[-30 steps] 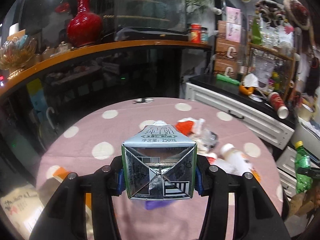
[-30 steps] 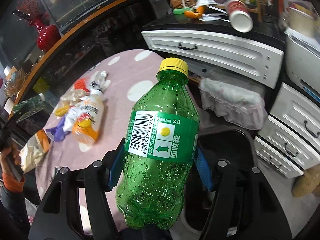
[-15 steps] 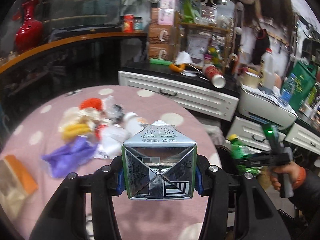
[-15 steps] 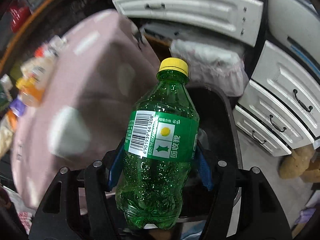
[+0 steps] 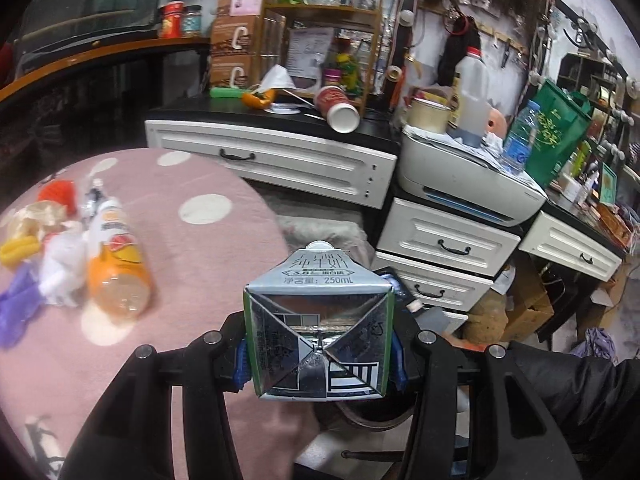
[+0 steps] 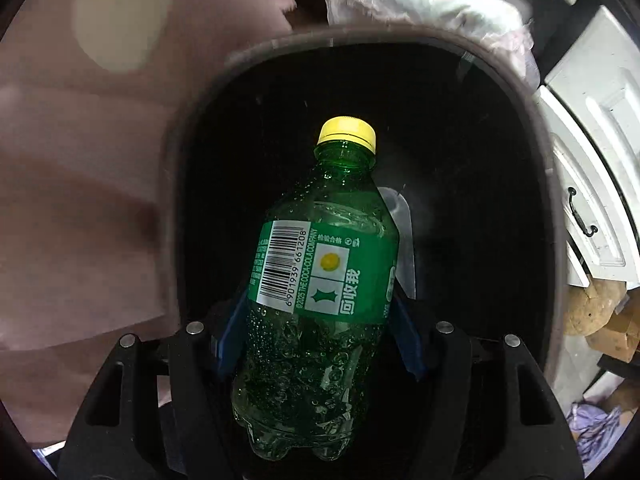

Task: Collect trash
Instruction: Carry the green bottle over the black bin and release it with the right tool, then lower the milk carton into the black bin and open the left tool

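Observation:
My left gripper is shut on a grey 250 mL milk carton, held above the right edge of the pink dotted table. My right gripper is shut on a green soda bottle with a yellow cap, tilted slightly right. It hangs over the open mouth of a black trash bin, whose dark inside fills the right wrist view. More trash lies on the table at left: an orange juice bottle, white and purple wrappers and a yellow piece.
White drawers and a printer stand behind the table. The worktop holds a tipped paper cup, jugs and boxes. A white cloth lies beyond the bin rim. A dark sleeve shows at lower right.
The left gripper swung right with the carton, from over the table to its right edge. The right gripper moved the bottle over the bin mouth and tipped downward; the bottle now leans slightly.

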A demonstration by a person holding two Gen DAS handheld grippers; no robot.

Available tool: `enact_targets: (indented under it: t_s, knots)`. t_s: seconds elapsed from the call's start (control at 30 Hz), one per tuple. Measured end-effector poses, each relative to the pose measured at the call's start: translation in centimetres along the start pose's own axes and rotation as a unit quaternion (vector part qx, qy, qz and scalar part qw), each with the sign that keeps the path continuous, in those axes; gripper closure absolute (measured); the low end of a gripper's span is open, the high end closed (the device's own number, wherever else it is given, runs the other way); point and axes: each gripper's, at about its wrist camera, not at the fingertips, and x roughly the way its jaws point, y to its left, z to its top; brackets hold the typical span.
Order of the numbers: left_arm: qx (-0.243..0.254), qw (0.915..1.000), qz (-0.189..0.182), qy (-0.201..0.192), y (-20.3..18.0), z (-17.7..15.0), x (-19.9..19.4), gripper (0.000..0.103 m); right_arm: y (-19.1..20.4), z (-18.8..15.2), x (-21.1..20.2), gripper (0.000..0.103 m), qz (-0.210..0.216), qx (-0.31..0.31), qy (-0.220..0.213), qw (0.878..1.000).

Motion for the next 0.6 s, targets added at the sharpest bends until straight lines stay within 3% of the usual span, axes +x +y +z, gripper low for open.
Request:
enact_targets:
  t_s: [0.23,0.37,0.6]
  knots:
    - [0.023,0.9994,-0.013,0.024,-2.9,-0.8,2.7,0.053,-2.3,-0.5,-0.2,0.035,0.017,0.026,-0.005,1.0]
    - [0.024,0.9988,-0.014,0.041,-3.3,-1.5,4.1,0.053,-4.1,-1.5,-3.9,0.031,0.012,0.031,-0.049,0.998]
    - [0.035,0.9964,-0.006,0.077,-4.6,-2.7,7.5,0.053,-8.6,-4.5,-11.3,0.03,-0.043,0.071,-0.149,0.985]
